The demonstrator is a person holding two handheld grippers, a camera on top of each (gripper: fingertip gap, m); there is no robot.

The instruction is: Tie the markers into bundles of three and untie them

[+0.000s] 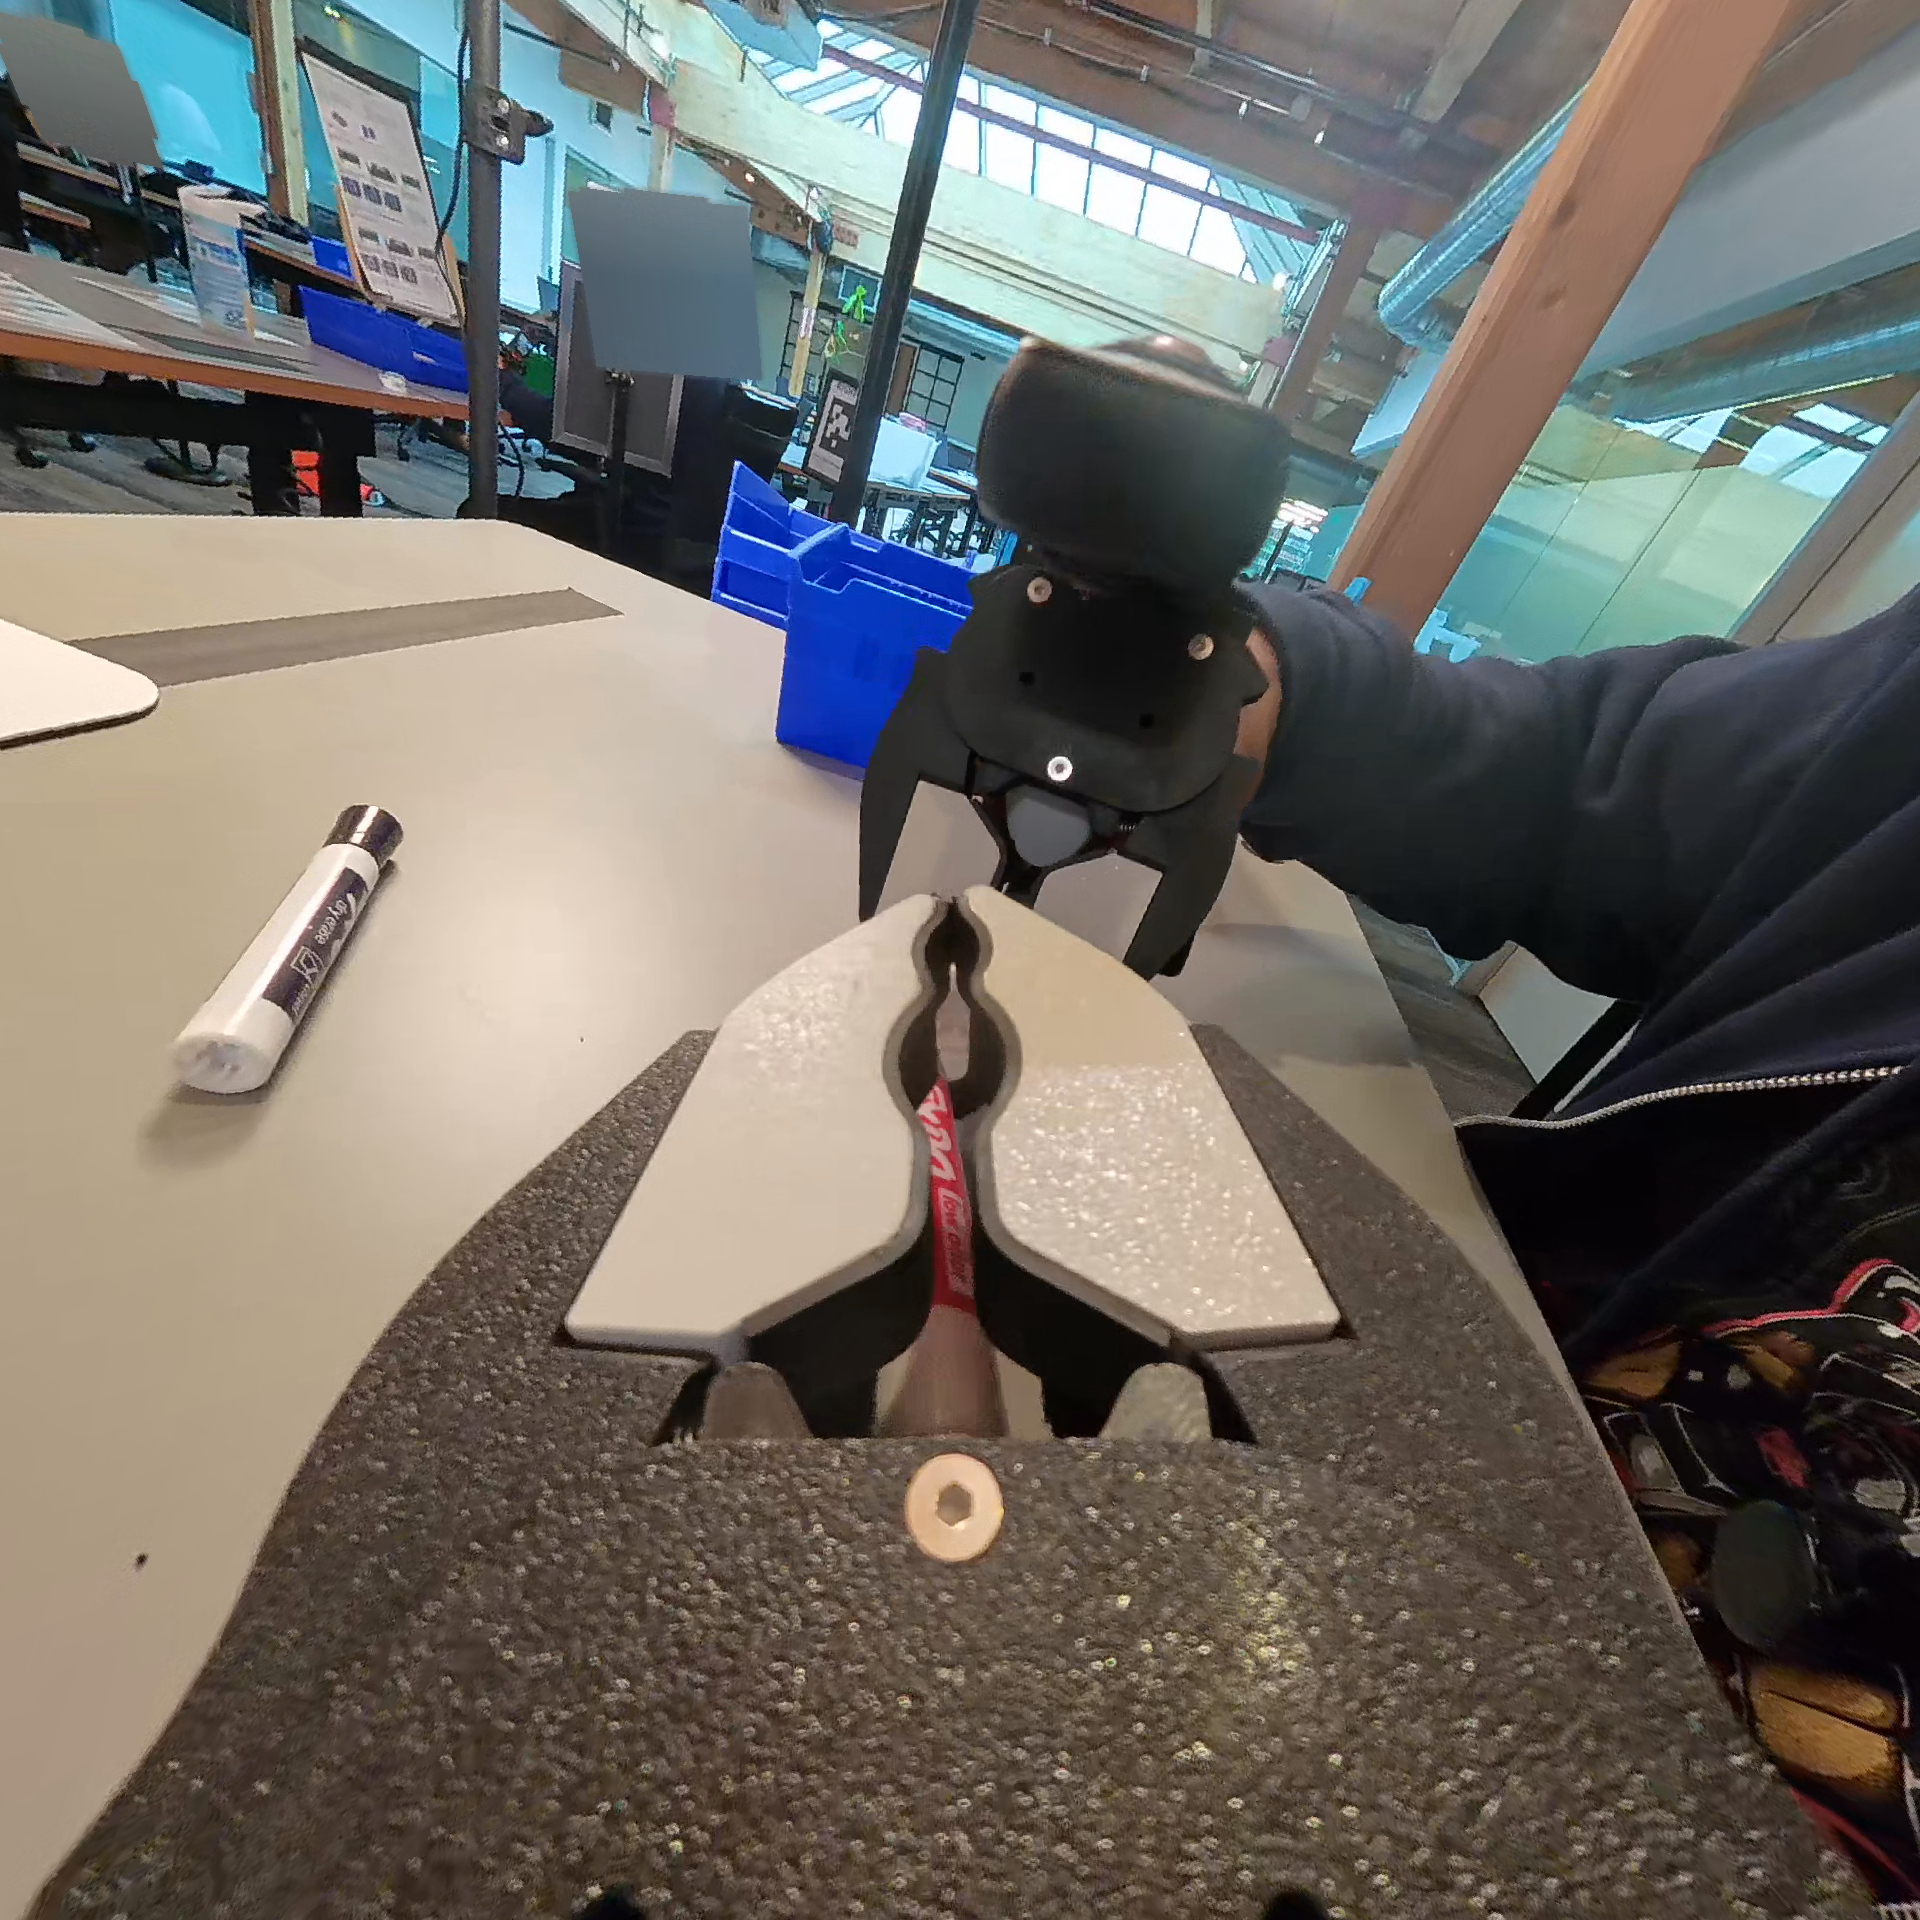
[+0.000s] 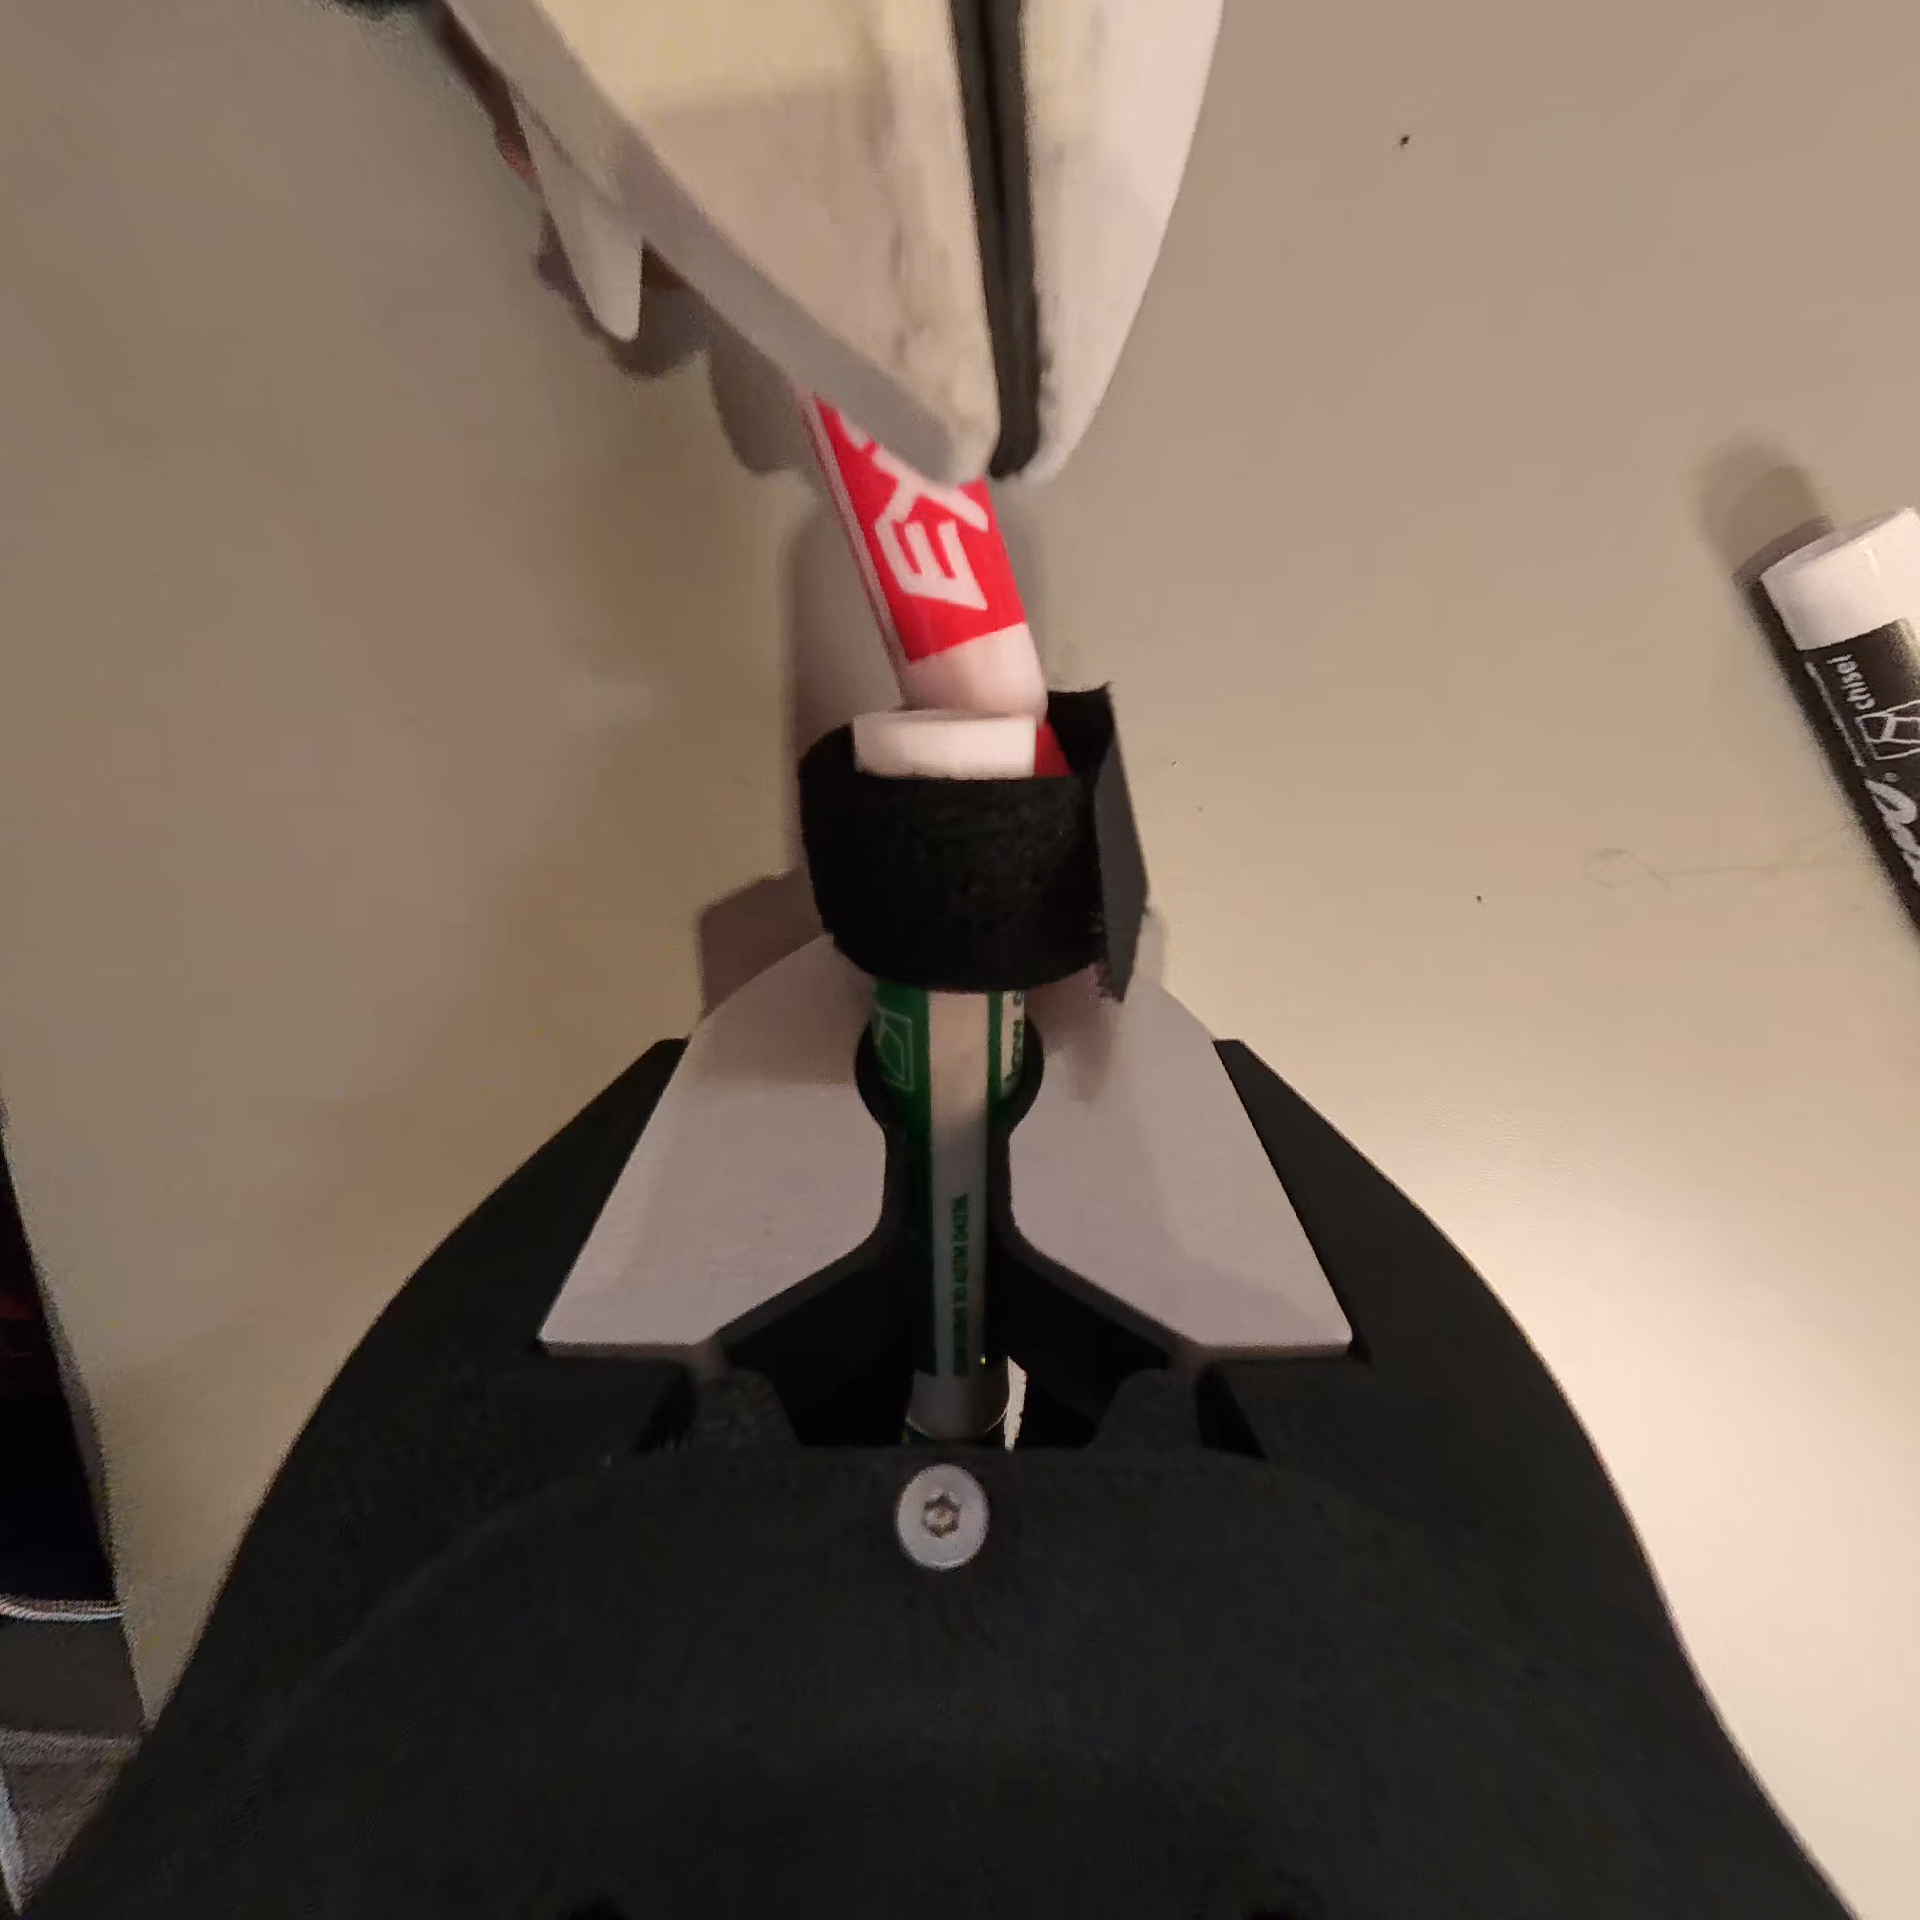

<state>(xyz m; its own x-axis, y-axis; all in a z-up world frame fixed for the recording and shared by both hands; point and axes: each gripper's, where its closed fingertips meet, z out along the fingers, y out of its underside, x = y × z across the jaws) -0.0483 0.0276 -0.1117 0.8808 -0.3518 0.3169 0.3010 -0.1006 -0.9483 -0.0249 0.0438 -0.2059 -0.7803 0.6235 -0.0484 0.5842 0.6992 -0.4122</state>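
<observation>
- The right gripper (image 2: 951, 1049) pinches the green marker (image 2: 951, 1226), steadying the black strap (image 2: 951, 883) loop.
- The left gripper (image 1: 951, 914) clamps the red marker (image 2: 940, 561), angling it into that loop.
- The third marker (image 1: 286, 951) lies apart on the table (image 1: 540, 831), likely next.

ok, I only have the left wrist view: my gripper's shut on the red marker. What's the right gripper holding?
Observer: A green marker, clamped between the right gripper's fingers.
Operator: Any strap on it?
Observer: Yes, a black hook-and-loop strap is looped round its far end, with a loose flap sticking out on one side.
Operator: Where does my red one end?
Observer: The red marker seems to enter the strap loop beside the green one, just past the left gripper.
</observation>
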